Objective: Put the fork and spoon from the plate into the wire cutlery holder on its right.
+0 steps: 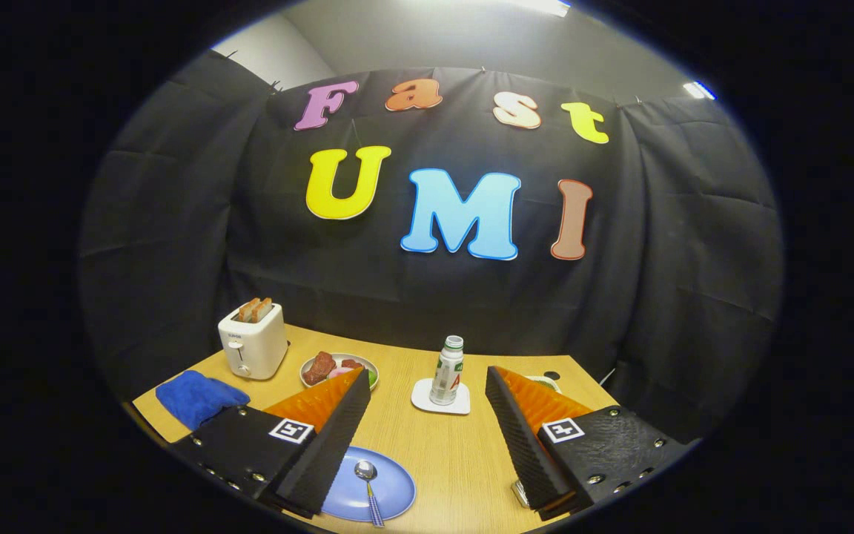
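Blue plate (394,489) w/ spoon (368,482) sits by one finger; claw (427,437) wide open, empty. Risk: thin handle slips if pinched off-centre.

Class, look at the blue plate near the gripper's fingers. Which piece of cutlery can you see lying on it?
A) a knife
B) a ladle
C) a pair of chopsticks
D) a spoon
D: a spoon lies on the blue plate, bowl pointing away, just beside one finger of the open gripper, which holds nothing.
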